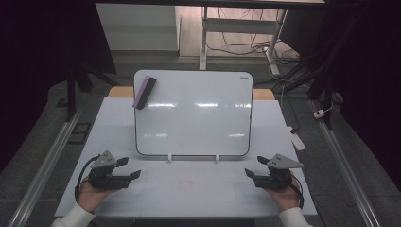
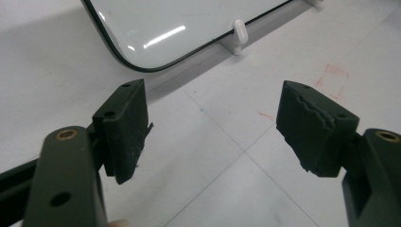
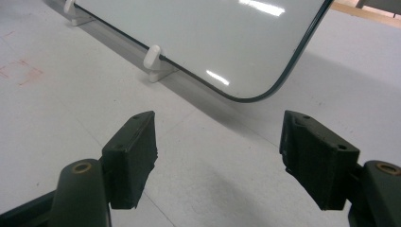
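While both grippers gape empty, an eraser (image 1: 144, 92) clings to the whiteboard (image 1: 194, 116)

White table (image 1: 118, 142), lower centre of the high view. Whiteboard (image 1: 194, 116) stands on it at mid-frame, propped in two small white feet (image 1: 169, 157) along its bottom edge. Faint red square mark (image 1: 185, 185) on the tabletop, just below the board, centre.
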The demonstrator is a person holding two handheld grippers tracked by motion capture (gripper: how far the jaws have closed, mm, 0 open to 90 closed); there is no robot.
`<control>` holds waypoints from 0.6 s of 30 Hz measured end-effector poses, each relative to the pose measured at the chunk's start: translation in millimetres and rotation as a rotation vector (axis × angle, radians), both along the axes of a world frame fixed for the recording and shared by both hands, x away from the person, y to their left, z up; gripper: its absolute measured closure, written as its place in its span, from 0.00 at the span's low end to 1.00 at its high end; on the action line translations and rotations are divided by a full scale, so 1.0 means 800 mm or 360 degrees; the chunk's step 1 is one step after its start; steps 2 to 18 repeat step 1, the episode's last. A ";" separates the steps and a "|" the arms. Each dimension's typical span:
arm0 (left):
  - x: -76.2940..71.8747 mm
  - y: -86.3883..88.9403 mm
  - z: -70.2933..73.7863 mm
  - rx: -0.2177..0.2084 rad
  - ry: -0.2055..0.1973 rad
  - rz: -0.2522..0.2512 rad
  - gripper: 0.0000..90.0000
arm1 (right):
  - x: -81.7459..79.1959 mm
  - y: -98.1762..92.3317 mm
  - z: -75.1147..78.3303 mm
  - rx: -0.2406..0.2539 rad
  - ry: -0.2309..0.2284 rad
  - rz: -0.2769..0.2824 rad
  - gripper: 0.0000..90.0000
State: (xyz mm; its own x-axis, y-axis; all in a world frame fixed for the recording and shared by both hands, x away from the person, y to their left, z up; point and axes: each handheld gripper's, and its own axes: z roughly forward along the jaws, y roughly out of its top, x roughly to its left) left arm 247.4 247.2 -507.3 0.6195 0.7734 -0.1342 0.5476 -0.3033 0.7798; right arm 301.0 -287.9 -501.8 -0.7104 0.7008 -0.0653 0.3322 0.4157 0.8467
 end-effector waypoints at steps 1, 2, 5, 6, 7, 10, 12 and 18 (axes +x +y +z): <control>0.000 0.000 0.000 0.0002 0.0001 0.0000 0.30 | 0.000 0.000 0.000 0.0001 0.0000 0.0001 0.30; 0.000 0.000 0.000 0.0002 0.0001 0.0000 0.30 | 0.000 0.000 0.000 0.0001 0.0000 0.0001 0.30; 0.000 0.000 0.000 0.0002 0.0001 0.0000 0.30 | 0.000 0.000 0.000 0.0001 0.0000 0.0001 0.30; 0.000 0.000 0.000 0.0002 0.0001 0.0000 0.30 | 0.000 0.000 0.000 0.0001 0.0000 0.0001 0.30; 0.000 0.000 0.000 0.0002 0.0001 0.0000 0.30 | 0.000 0.000 0.000 0.0001 0.0000 0.0001 0.30; 0.000 0.000 0.000 0.0002 0.0001 0.0000 0.30 | 0.000 0.000 0.000 0.0001 0.0000 0.0001 0.30; 0.000 0.000 0.000 0.0002 0.0001 0.0000 0.30 | 0.000 0.000 0.000 0.0001 0.0000 0.0001 0.30; 0.000 0.000 0.000 0.0002 0.0001 0.0000 0.30 | 0.000 0.000 0.000 0.0001 0.0000 0.0001 0.30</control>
